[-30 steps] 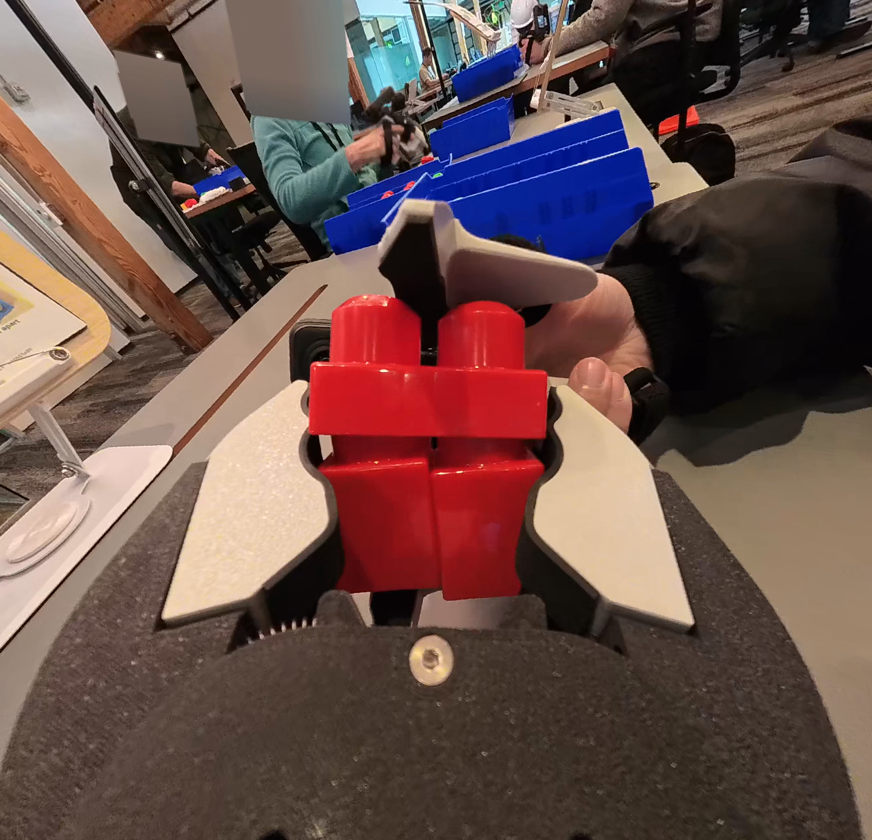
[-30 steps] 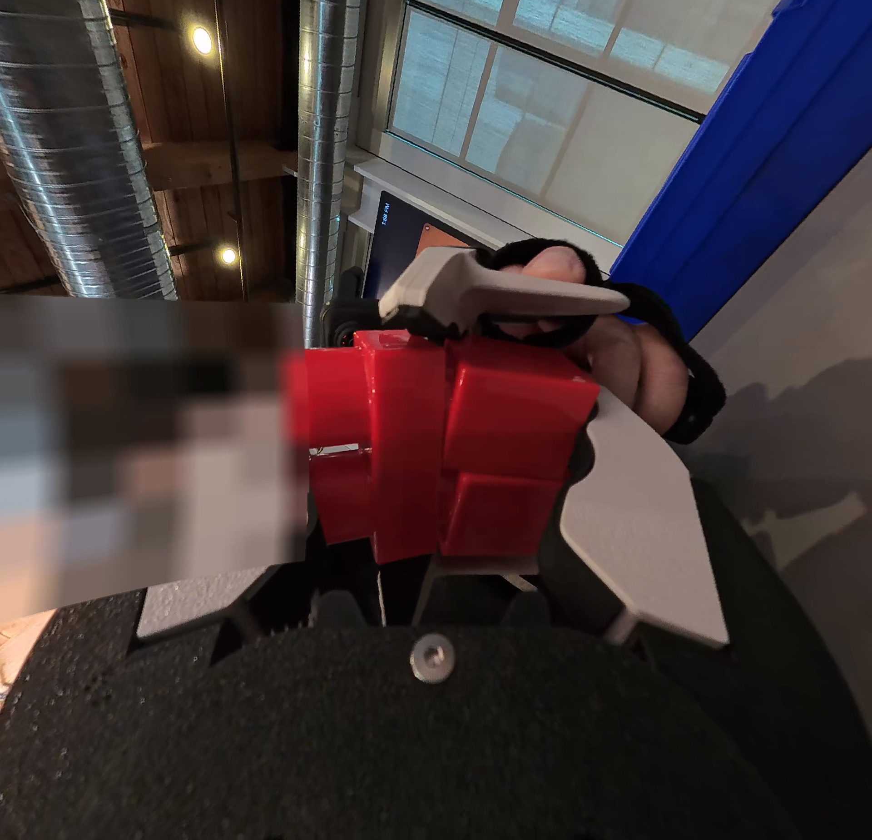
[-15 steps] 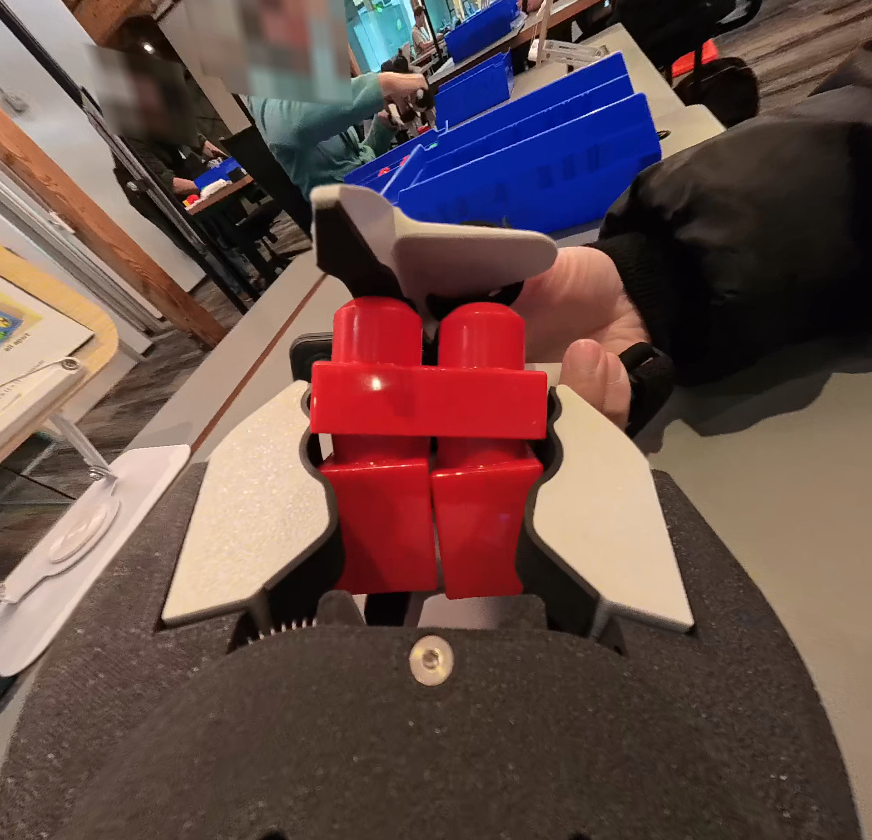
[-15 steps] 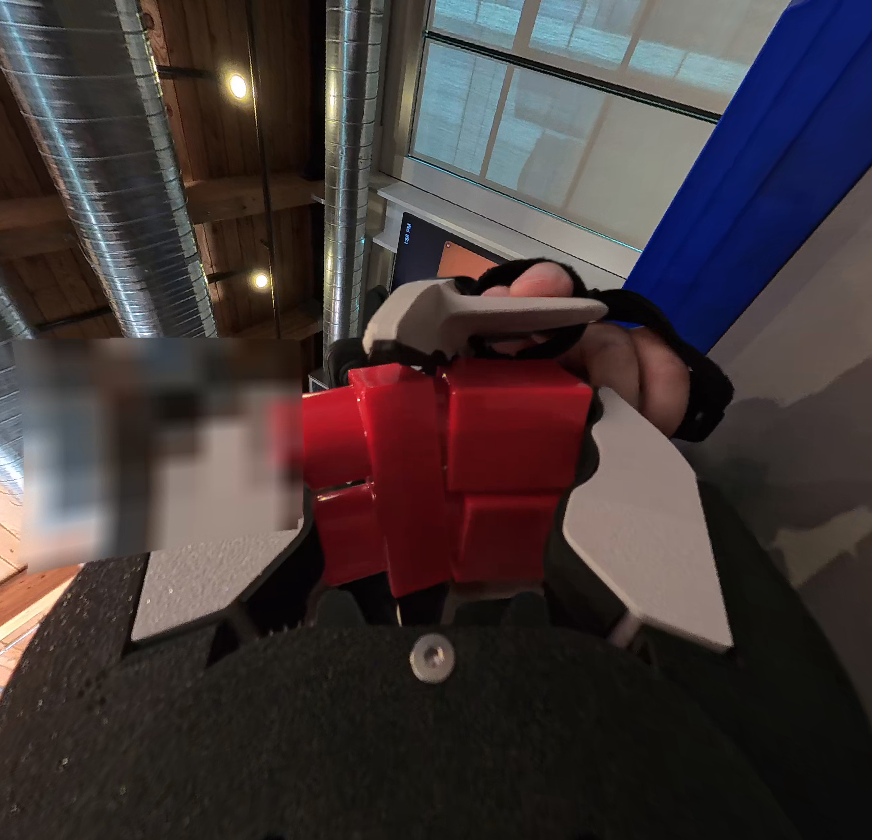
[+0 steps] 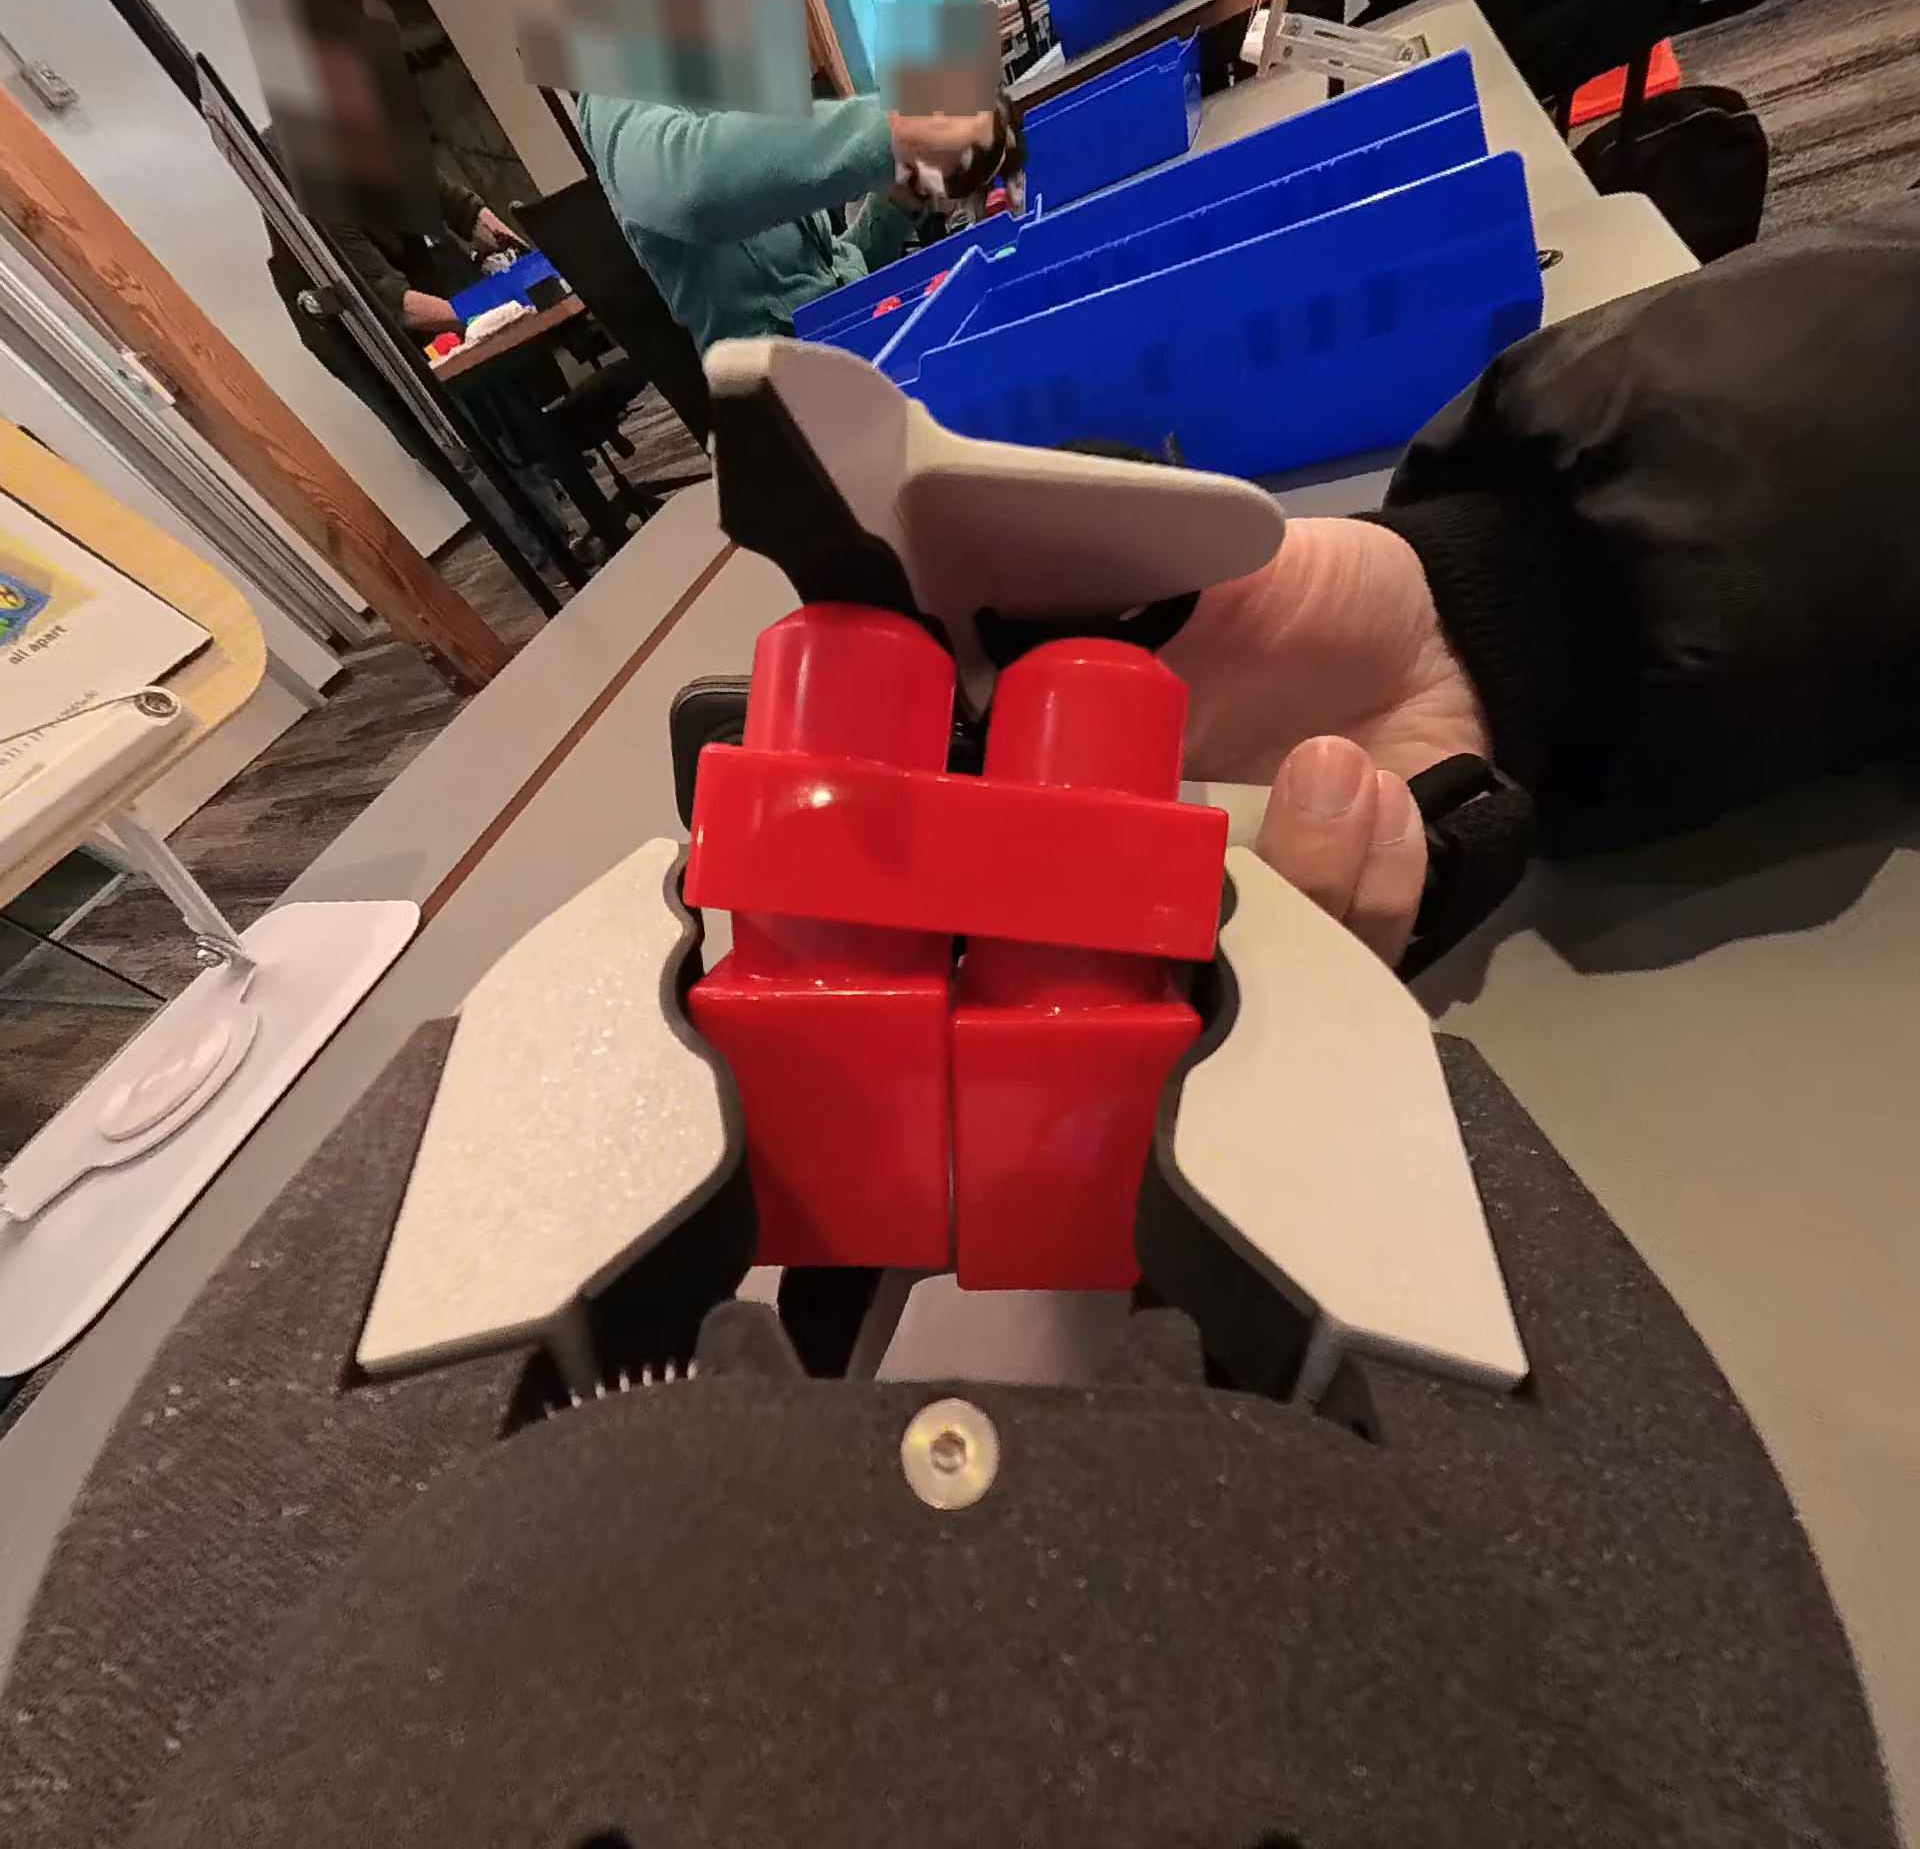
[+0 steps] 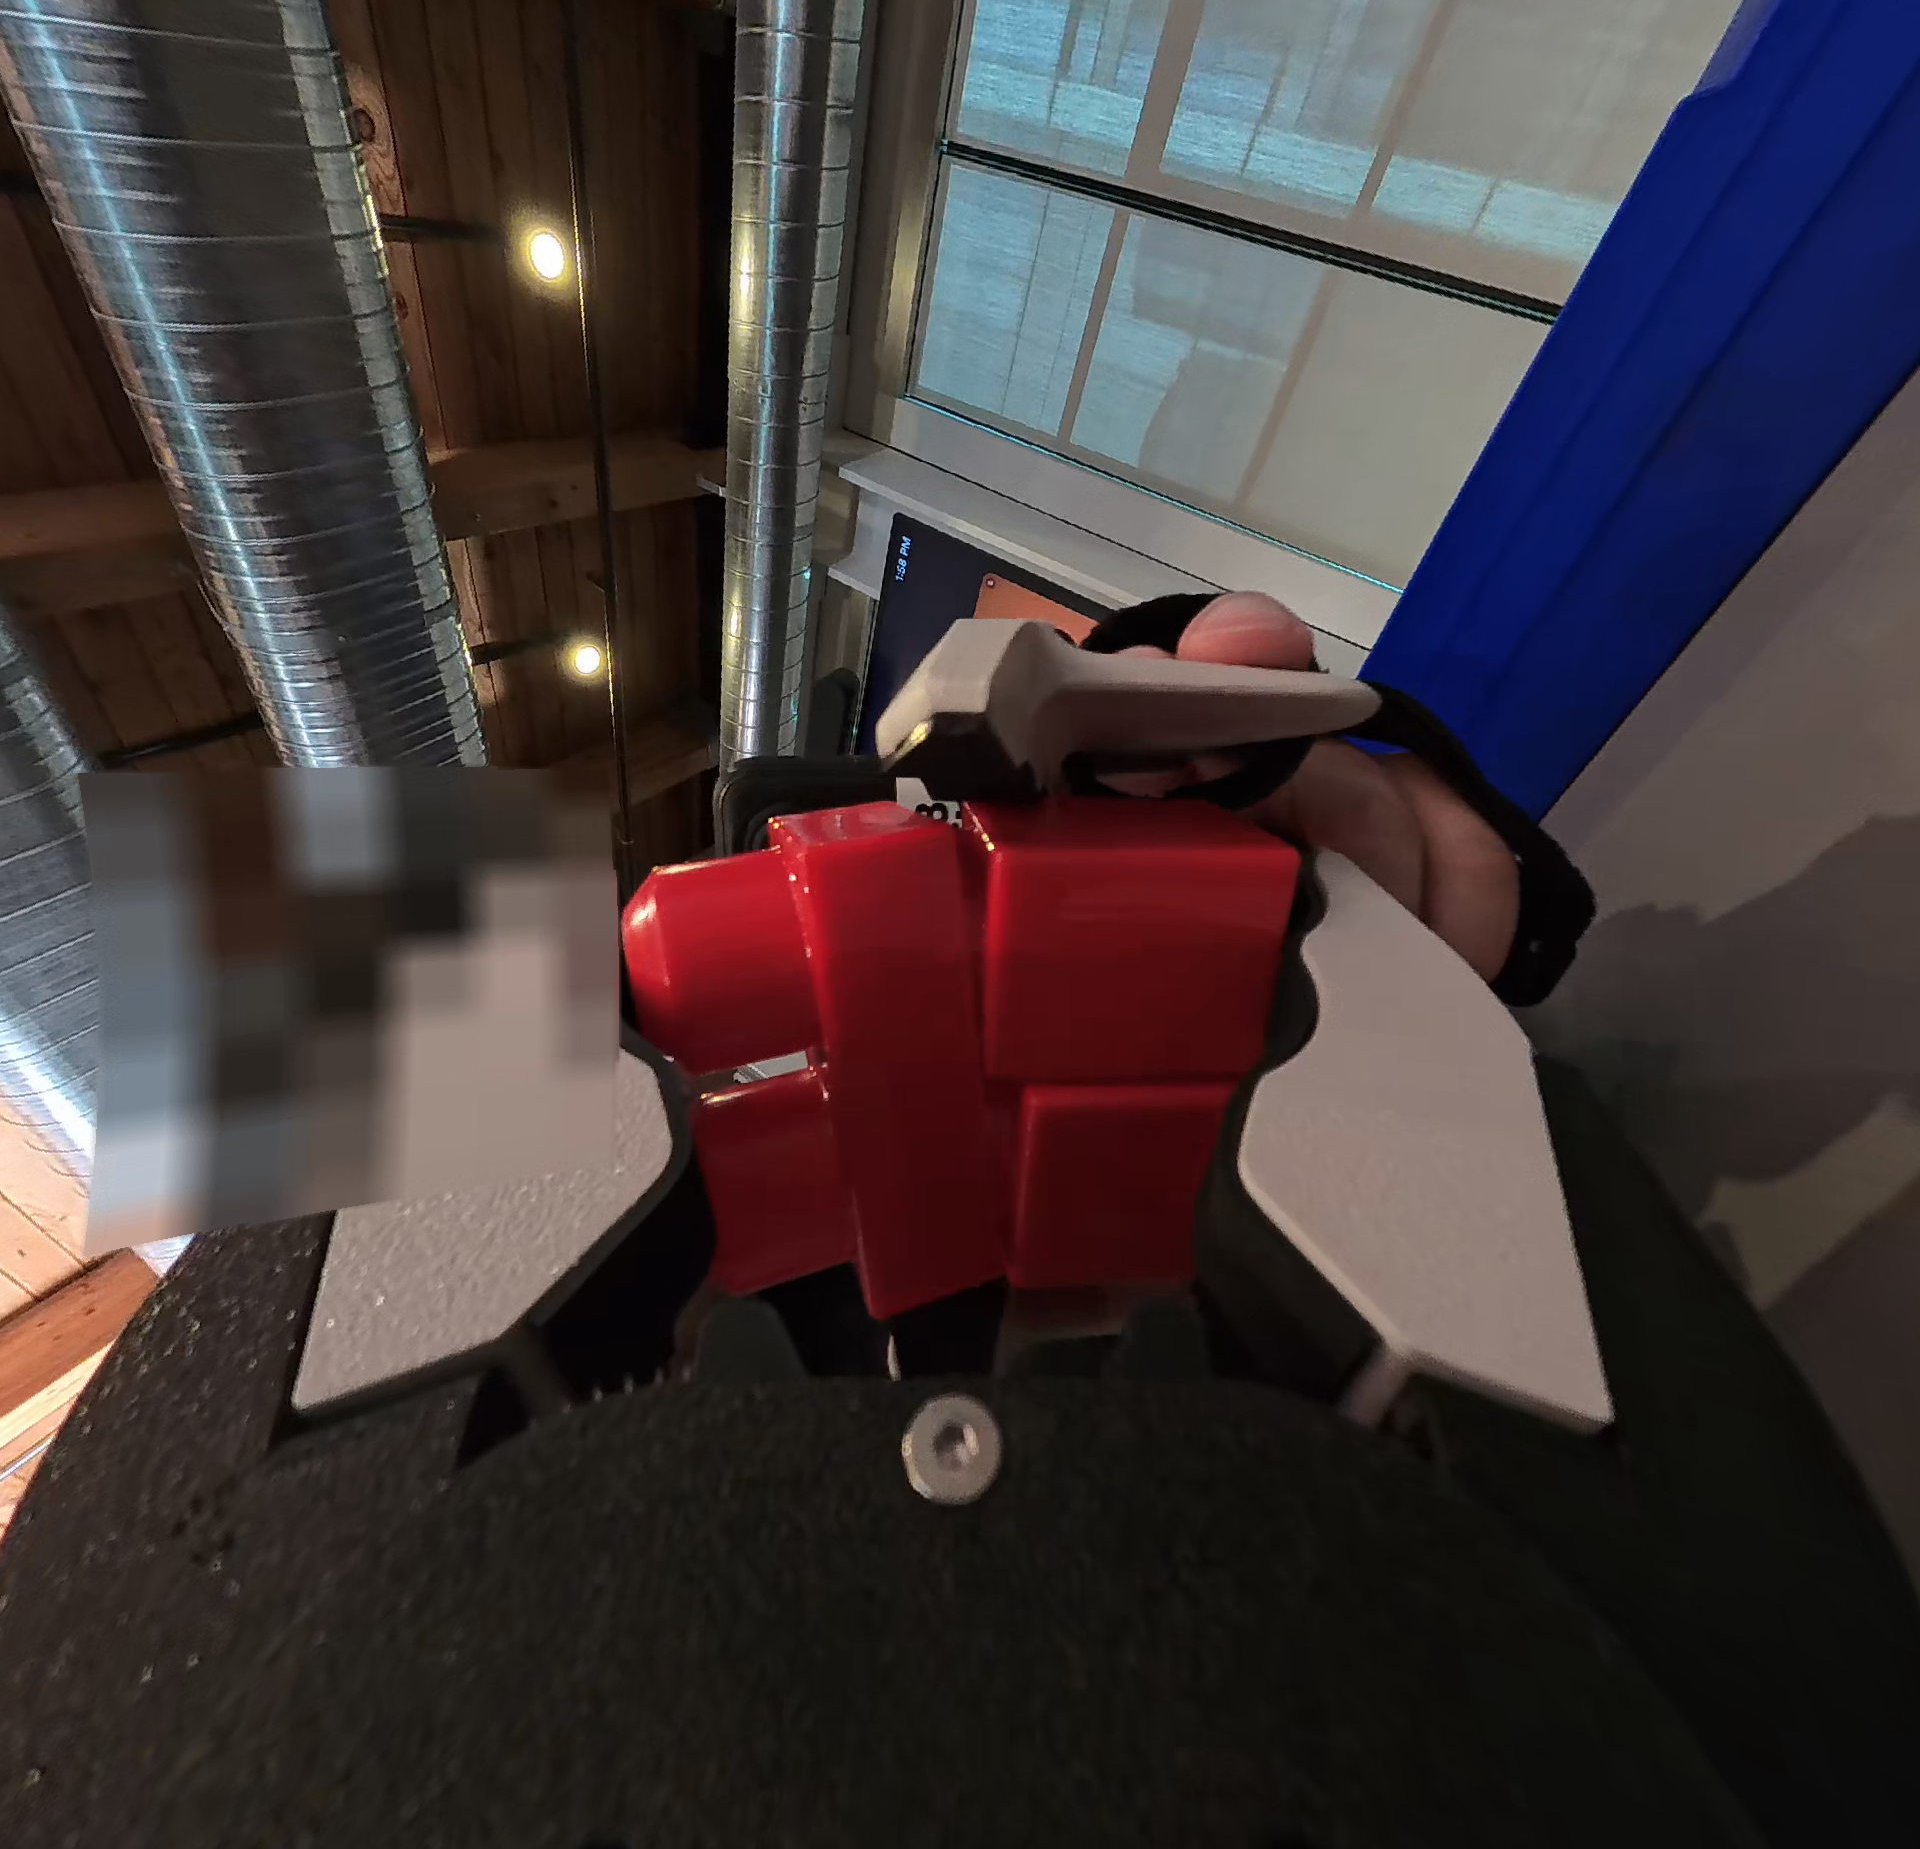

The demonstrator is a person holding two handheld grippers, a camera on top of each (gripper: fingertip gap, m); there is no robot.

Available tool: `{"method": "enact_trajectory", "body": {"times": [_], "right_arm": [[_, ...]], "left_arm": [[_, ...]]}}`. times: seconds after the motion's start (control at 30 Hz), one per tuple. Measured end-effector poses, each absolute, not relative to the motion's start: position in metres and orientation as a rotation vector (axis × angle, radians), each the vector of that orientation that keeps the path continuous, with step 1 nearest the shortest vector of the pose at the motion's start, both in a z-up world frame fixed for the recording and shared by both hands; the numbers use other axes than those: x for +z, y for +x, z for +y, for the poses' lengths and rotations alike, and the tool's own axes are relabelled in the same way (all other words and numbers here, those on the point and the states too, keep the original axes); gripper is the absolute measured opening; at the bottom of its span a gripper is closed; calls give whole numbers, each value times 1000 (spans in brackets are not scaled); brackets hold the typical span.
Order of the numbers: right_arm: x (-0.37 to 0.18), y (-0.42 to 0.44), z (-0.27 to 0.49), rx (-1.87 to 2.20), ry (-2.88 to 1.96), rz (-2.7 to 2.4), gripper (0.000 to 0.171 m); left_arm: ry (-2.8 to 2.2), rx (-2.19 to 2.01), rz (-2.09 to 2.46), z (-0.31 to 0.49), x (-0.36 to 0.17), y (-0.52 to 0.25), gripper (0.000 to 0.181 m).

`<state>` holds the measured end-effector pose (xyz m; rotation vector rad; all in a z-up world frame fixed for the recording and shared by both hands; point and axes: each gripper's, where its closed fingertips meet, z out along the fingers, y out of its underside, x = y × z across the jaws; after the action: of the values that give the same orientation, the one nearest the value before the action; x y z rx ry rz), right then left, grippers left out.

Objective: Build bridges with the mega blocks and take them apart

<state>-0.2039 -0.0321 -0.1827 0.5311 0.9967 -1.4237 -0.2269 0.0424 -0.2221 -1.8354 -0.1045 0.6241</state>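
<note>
Between the two pale fingers of the left gripper (image 5: 954, 1020) sits a red bridge of mega blocks (image 5: 951, 978): two short pillar blocks side by side, clamped by the fingers from either flank, and a two-stud cross block (image 5: 956, 864) on top of them. A second earlier that cross block lay square on the pillars; now it is tilted, its left end lifted and its right end lower, with a dark gap showing beneath the left side. Just beyond the studs, one pale finger of the right gripper (image 5: 997, 511) reaches in from the far right, its tip between the two studs, and it stands higher and more splayed than before. Behind it a bare hand (image 5: 1320, 687) in a black sleeve holds that tool above the grey table (image 5: 1662, 1124). Blue bins (image 5: 1226, 345) line the table farther off.

From the right wrist view, the right gripper (image 6: 961, 1061) is closed around the same red bridge (image 6: 966, 1030), turned sideways, studs pointing left. The other tool's finger lies just past its top edge, much as it did half a second ago.
</note>
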Motion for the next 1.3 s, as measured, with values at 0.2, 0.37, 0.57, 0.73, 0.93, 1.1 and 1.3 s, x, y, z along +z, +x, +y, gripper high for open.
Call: {"method": "enact_trajectory", "body": {"times": [0.2, 0.37, 0.57, 0.73, 0.93, 1.1, 1.3], "right_arm": [[-177, -199, -33, -1429, 499, 1011, 125], [-179, -196, -34, -1412, 509, 1039, 121], [-187, -195, -35, -1392, 519, 1098, 119], [-189, -196, -36, -1393, 527, 1074, 117], [-188, -196, -36, -1404, 508, 1086, 114], [-185, -199, -38, -1428, 512, 1075, 115], [-178, -194, -32, -1442, 471, 1138, 115]], "left_arm": [[-1823, 595, -99, 42, -217, -224, 91], [-1821, 601, -48, 43, -218, -220, 90], [-1862, 598, -28, 46, -227, -219, 91], [-1871, 597, -28, 46, -229, -220, 91], [-1871, 622, -20, 46, -228, -220, 91], [-1866, 681, -22, 43, -225, -224, 91], [-1764, 724, -60, 36, -207, -228, 92]]}}
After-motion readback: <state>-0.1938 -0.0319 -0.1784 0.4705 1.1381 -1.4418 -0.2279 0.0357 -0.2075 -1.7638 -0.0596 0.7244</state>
